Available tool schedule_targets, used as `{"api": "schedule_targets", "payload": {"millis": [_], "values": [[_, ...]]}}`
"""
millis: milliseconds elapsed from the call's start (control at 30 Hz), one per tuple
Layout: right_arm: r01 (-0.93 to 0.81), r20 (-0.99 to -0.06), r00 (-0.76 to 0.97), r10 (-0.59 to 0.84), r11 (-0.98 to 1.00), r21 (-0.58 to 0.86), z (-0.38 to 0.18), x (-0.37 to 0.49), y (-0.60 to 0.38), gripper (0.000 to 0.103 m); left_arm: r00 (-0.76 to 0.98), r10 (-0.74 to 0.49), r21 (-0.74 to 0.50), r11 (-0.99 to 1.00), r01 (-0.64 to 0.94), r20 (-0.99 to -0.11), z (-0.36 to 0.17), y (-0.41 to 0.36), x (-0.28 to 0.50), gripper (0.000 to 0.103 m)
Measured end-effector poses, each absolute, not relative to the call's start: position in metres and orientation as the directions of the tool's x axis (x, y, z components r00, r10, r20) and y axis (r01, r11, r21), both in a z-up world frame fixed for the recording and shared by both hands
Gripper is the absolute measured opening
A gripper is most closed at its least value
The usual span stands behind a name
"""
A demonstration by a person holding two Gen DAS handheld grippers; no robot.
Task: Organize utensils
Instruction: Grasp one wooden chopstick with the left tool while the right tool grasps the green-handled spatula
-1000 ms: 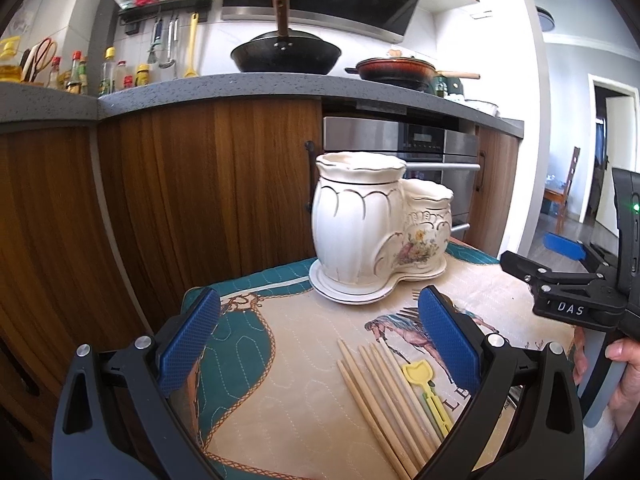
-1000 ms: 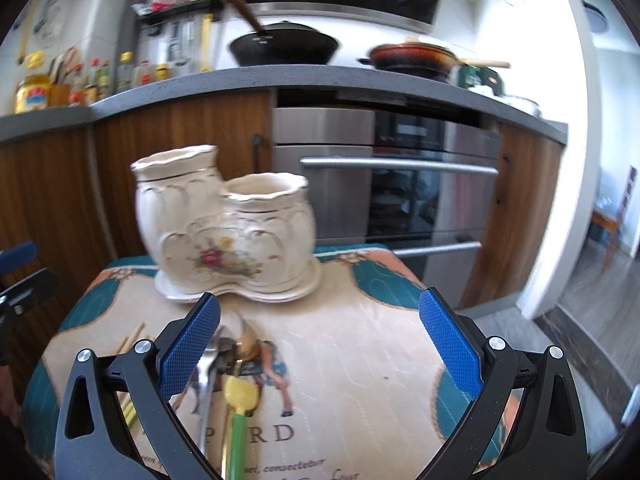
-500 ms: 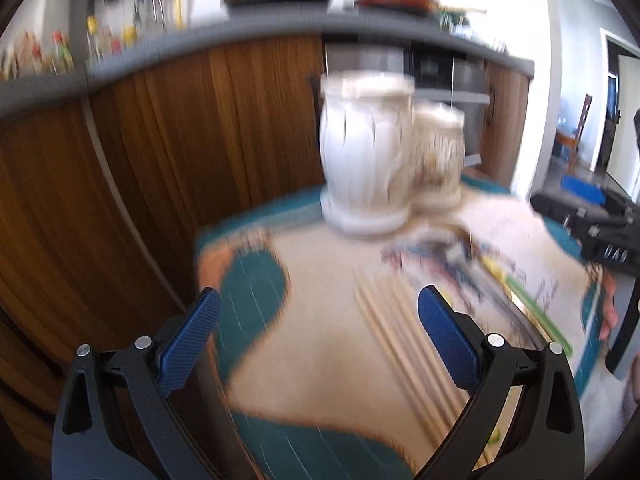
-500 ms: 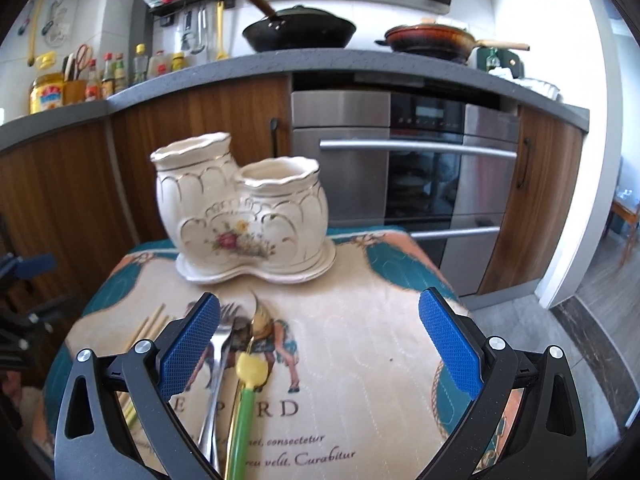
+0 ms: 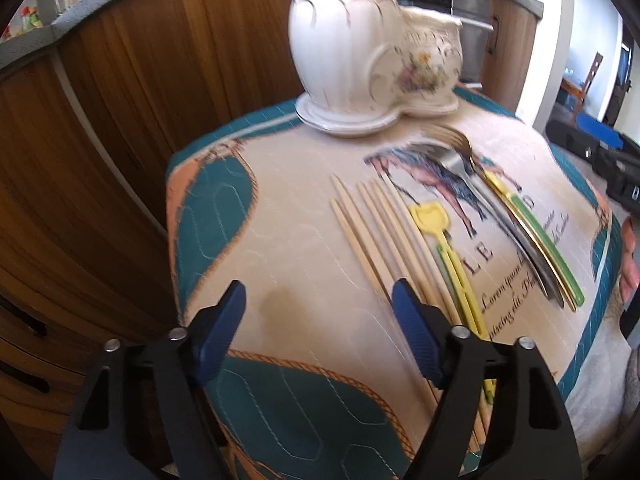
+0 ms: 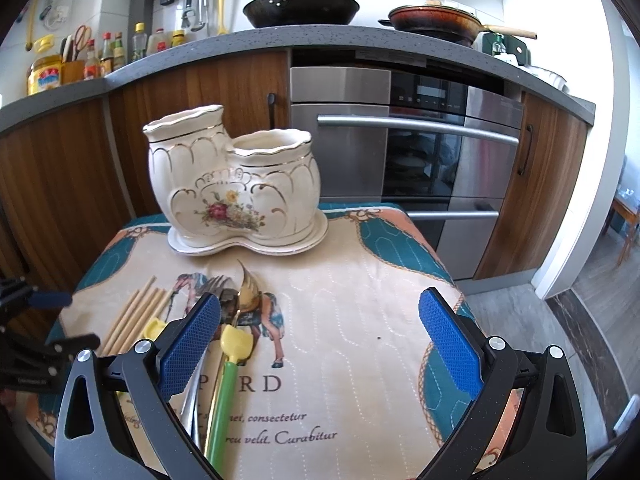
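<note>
A white ceramic two-pot holder (image 5: 360,52) (image 6: 232,184) stands at the far side of the cloth-covered table (image 5: 304,240). Several wooden chopsticks (image 5: 372,232) (image 6: 136,316) lie on the cloth beside a yellow-headed utensil (image 5: 436,220) (image 6: 154,328), a silver fork (image 5: 460,164) (image 6: 208,292), a gold spoon (image 6: 250,288) and a green-handled utensil (image 5: 540,236) (image 6: 224,392). My left gripper (image 5: 320,320) is open and empty, low over the cloth just left of the chopsticks. My right gripper (image 6: 320,344) is open and empty above the near edge, its left finger over the fork and spoon.
Wooden kitchen cabinets (image 6: 60,184) and a steel oven (image 6: 420,152) stand close behind the table. A countertop holds a black wok (image 6: 300,8), a red pan (image 6: 432,20) and bottles (image 6: 100,56). A doorway and chair (image 5: 588,76) lie to the right.
My left gripper has tilted down and dropped closer to the cloth beside the chopsticks, its fingers narrower than before. My right gripper has drawn back a little from the holder.
</note>
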State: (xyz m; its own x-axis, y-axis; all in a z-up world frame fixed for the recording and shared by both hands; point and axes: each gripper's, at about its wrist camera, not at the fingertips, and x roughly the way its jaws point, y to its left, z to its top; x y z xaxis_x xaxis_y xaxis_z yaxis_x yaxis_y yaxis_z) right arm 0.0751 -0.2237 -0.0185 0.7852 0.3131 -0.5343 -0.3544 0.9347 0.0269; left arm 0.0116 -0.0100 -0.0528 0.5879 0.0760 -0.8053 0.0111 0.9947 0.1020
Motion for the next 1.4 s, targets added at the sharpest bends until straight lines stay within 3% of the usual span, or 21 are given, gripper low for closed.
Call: {"api": "schedule_targets", "payload": {"millis": [233, 500, 567, 633, 800, 867, 1067, 1167, 1400], "values": [[-0.364, -0.535, 0.783, 0.317, 0.931, 0.019, -0.02, 0.075, -0.223, 0.099, 0.539, 0.058, 0.08, 0.997, 0.018, -0.84, -0.055, -0.013, 0.015, 0.052], [-0.41, -0.538, 0.763, 0.359, 0.912, 0.027, -0.015, 0.073, -0.228, 0.099, 0.552, 0.015, 0.03, 0.999, 0.019, -0.834, -0.053, -0.01, 0.021, 0.022], [-0.429, -0.54, 0.753, 0.376, 0.903, 0.031, -0.013, 0.071, -0.23, 0.099, 0.57, 0.021, 0.032, 0.999, 0.008, -0.822, -0.053, -0.008, 0.02, 0.01], [-0.449, -0.55, 0.739, 0.39, 0.893, 0.03, -0.013, 0.068, -0.231, 0.099, 0.58, 0.02, 0.028, 1.0, 0.005, -0.815, -0.053, -0.006, 0.021, 0.005], [-0.456, -0.611, 0.712, 0.345, 0.89, -0.029, -0.025, 0.063, -0.22, 0.094, 0.606, -0.029, -0.02, 1.0, 0.021, -0.795, -0.05, 0.0, 0.025, 0.005], [-0.467, -0.641, 0.69, 0.336, 0.884, -0.039, -0.031, 0.061, -0.213, 0.079, 0.654, -0.063, -0.065, 0.998, 0.022, -0.754, -0.044, 0.006, 0.026, 0.005], [-0.515, -0.726, 0.559, 0.401, 0.854, 0.075, -0.046, 0.063, -0.2, 0.049, 0.718, -0.183, -0.193, 0.979, 0.068, -0.671, -0.036, 0.013, 0.023, 0.005], [-0.513, -0.754, 0.529, 0.389, 0.855, 0.082, -0.053, 0.066, -0.192, 0.039, 0.733, -0.208, -0.219, 0.972, 0.082, -0.647, -0.034, 0.016, 0.02, 0.005], [-0.503, -0.781, 0.463, 0.419, 0.85, 0.157, -0.061, 0.071, -0.183, 0.027, 0.748, -0.236, -0.21, 0.969, 0.132, -0.62, -0.031, 0.008, 0.012, 0.005]]}}
